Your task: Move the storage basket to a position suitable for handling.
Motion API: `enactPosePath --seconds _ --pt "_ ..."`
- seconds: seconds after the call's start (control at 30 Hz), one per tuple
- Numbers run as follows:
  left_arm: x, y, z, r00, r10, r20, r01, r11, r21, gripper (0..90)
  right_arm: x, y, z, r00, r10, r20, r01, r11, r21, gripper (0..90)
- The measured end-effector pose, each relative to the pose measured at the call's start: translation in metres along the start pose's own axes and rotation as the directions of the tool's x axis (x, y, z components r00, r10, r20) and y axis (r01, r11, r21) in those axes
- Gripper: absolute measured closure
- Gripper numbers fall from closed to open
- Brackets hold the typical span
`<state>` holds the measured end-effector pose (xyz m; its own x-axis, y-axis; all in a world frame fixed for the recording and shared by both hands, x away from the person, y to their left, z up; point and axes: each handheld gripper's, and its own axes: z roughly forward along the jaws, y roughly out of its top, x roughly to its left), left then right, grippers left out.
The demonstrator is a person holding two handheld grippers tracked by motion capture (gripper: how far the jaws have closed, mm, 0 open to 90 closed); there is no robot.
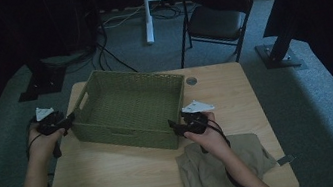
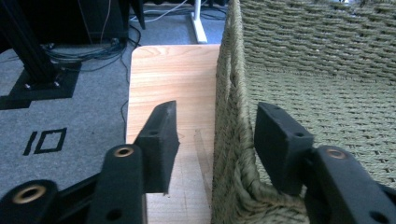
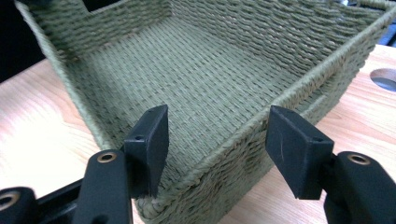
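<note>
At the left of the high view, the left tool [image 1: 68,120] sits at the left end of the woven green basket [image 1: 131,106], held by the person's left hand [image 1: 43,143] just off the left edge of the desk [image 1: 117,177]. In the left gripper view its two black jaws stand apart with the basket's end wall [image 2: 229,116] rising between them, one jaw outside over the bare wood and the other inside over the woven floor; neither pad presses on the weave, a gap showing on each side. The basket lies in the upper middle of the desk, its long side turned a little askew, with a slot handle in the near wall. To its right, the right tool [image 1: 173,125] meets the basket's near right corner, held by the right hand [image 1: 210,140]. In the right gripper view those jaws also stand apart, straddling the corner rim [image 3: 219,158], the left jaw over the inside and the right jaw outside over the desk, with clear space between pads and rim. A folded tan cloth [image 1: 246,159] lies at the lower right of the desk, partly under the right forearm. A round hole [image 1: 191,81] marks the desk near the basket's far right corner.
</note>
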<state>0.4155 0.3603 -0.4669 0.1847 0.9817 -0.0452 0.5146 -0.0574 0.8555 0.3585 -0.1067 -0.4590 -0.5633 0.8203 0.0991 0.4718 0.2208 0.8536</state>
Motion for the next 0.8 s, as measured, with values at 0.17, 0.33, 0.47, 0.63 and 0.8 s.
enactPosePath --seconds 0.17,0.33,0.47,0.63,0.8 --pt "-0.006 0.002 0.005 0.9999 0.011 -0.005 -0.011 0.9995 0.03 67.8 0.003 -0.003 0.005 0.9992 0.018 0.035 -0.019 0.999 0.042 48.0" --pt "-0.014 0.002 0.005 0.9997 0.012 -0.023 -0.011 0.9994 0.033 81.8 0.005 -0.003 0.004 0.9977 0.049 0.048 -0.051 0.9974 0.052 50.6" --pt "-0.016 0.001 0.004 0.9993 -0.022 -0.029 0.023 0.9991 0.035 82.0 0.006 -0.002 0.004 0.9978 0.029 0.059 -0.033 0.9978 0.057 52.3" --pt "-0.019 -0.003 -0.001 0.999 -0.03 -0.032 0.031 0.9991 0.03 82.7 0.004 -0.001 0.004 0.9968 0.04 0.069 -0.045 0.9972 0.061 54.4" --pt "-0.023 -0.007 -0.007 0.9986 -0.046 -0.027 0.047 0.9985 0.03 84.0 0.0 -0.001 0.003 0.9953 0.046 0.085 -0.052 0.9968 0.062 58.1"
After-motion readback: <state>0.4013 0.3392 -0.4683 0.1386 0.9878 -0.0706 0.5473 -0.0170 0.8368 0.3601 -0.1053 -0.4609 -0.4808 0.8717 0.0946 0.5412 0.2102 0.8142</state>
